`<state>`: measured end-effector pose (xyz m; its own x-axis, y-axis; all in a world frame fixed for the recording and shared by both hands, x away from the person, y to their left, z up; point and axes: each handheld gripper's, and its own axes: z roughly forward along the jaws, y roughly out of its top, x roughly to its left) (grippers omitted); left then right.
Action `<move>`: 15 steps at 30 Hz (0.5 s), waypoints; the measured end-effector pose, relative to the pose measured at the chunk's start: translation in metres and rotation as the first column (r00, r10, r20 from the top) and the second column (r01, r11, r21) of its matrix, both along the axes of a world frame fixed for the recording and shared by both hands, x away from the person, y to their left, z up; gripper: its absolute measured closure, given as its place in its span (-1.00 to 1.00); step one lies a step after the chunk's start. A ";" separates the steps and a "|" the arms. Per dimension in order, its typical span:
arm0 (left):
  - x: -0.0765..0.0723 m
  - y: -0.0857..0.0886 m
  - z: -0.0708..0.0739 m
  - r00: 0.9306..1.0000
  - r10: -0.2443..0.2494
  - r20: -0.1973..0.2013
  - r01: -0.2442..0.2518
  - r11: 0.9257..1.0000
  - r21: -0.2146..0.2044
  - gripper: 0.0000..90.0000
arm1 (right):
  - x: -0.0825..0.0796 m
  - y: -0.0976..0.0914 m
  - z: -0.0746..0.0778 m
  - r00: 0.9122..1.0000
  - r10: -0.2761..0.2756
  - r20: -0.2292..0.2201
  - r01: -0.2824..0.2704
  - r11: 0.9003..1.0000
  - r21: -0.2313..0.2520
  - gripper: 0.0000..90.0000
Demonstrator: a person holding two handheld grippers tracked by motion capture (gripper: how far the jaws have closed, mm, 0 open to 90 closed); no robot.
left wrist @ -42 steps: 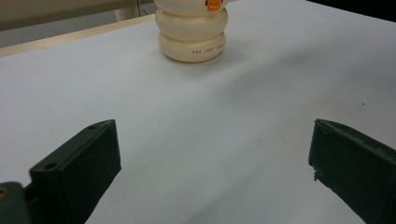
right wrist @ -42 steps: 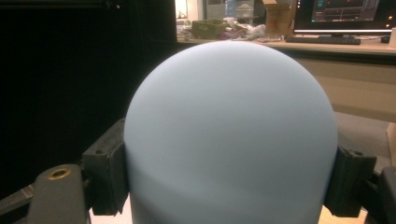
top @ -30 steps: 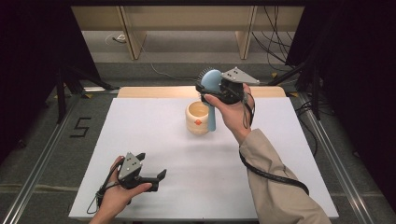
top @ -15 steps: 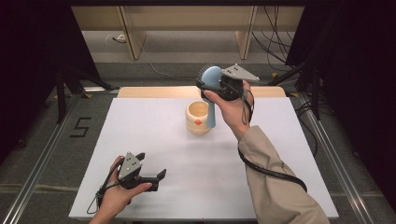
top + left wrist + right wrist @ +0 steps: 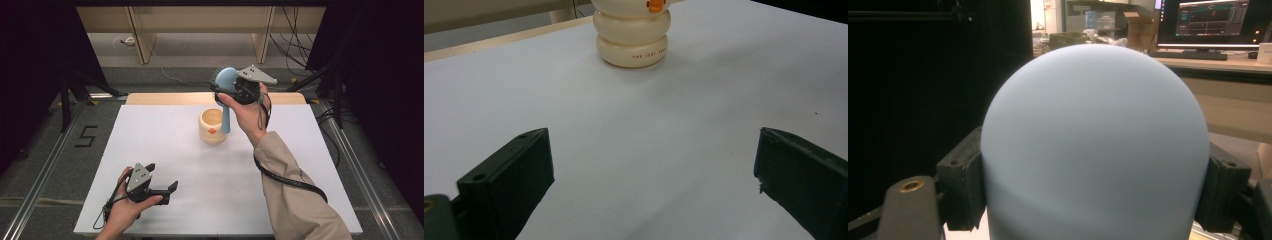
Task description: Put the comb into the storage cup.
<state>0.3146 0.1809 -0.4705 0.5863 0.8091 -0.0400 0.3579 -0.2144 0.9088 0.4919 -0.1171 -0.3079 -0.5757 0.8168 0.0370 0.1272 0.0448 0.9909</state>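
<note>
My right gripper [image 5: 226, 84] is raised above the back of the white table [image 5: 150, 135], shut on the rounded head of a light blue brush [image 5: 226, 77]. Dark bristles show at the head's left edge. The handle hangs straight down and overlaps the right side of a cream ribbed cup [image 5: 211, 127]; I cannot tell whether it touches the cup. In the right gripper view the blue head [image 5: 1095, 145] sits squeezed between both pads [image 5: 965, 185]. My left gripper [image 5: 171, 191] rests on the table at the front left, open, nothing between its jaws [image 5: 654, 180]. The cup [image 5: 633, 37] stands well ahead of it.
A wooden strip [image 5: 160, 98] runs along the table's far edge. Metal rails [image 5: 45, 170] and dark stand legs flank the table on both sides. Cables [image 5: 295, 45] lie on the floor at the back right. A cable trails from each gripper.
The right gripper has lifted the brush very slightly. The left hand and the cup have stayed where they were.
</note>
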 end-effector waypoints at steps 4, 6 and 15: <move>0.000 0.000 0.000 1.000 -0.001 0.001 0.001 1.000 0.000 -0.95 | 0.002 0.001 0.001 1.000 -0.003 0.004 0.003 1.000 0.003 -0.54; 0.000 0.000 0.000 1.000 -0.001 0.001 0.001 1.000 0.000 -0.95 | 0.002 0.001 0.001 1.000 -0.004 0.006 0.004 1.000 0.005 -0.54; 0.000 0.000 0.000 1.000 0.003 -0.001 -0.003 1.000 -0.005 -0.95 | 0.006 0.001 0.003 1.000 -0.011 0.014 0.011 1.000 0.010 -0.54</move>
